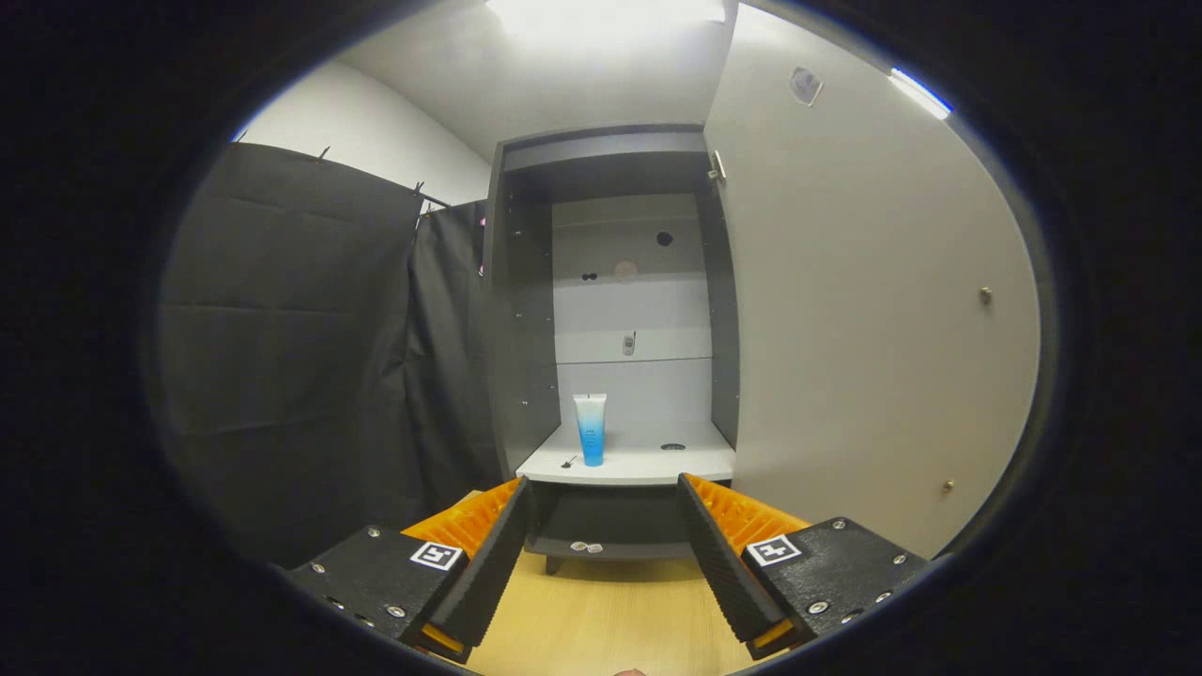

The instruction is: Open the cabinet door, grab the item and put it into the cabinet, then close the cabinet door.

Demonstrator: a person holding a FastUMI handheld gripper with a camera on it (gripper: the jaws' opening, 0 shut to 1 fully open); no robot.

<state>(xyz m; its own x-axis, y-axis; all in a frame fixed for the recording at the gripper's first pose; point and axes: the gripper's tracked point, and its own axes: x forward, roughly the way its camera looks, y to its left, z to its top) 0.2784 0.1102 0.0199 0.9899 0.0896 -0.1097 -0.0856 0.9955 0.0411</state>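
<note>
The grey cabinet (526,310) stands ahead with its door (864,310) swung wide open to the right. A blue and white tube (591,429) stands upright, cap down, on the cabinet's white shelf (648,465), toward its left side. My gripper (601,502) is open with nothing between its black and orange fingers (498,554). It hangs over the wooden floor, short of the shelf's front edge, with the tube beyond the fingers.
Black cloth (310,357) hangs to the left of the cabinet. The open door has a small knob (985,295) on its face. A lower dark shelf (610,526) sits under the white one, above the pale wooden floor (610,610).
</note>
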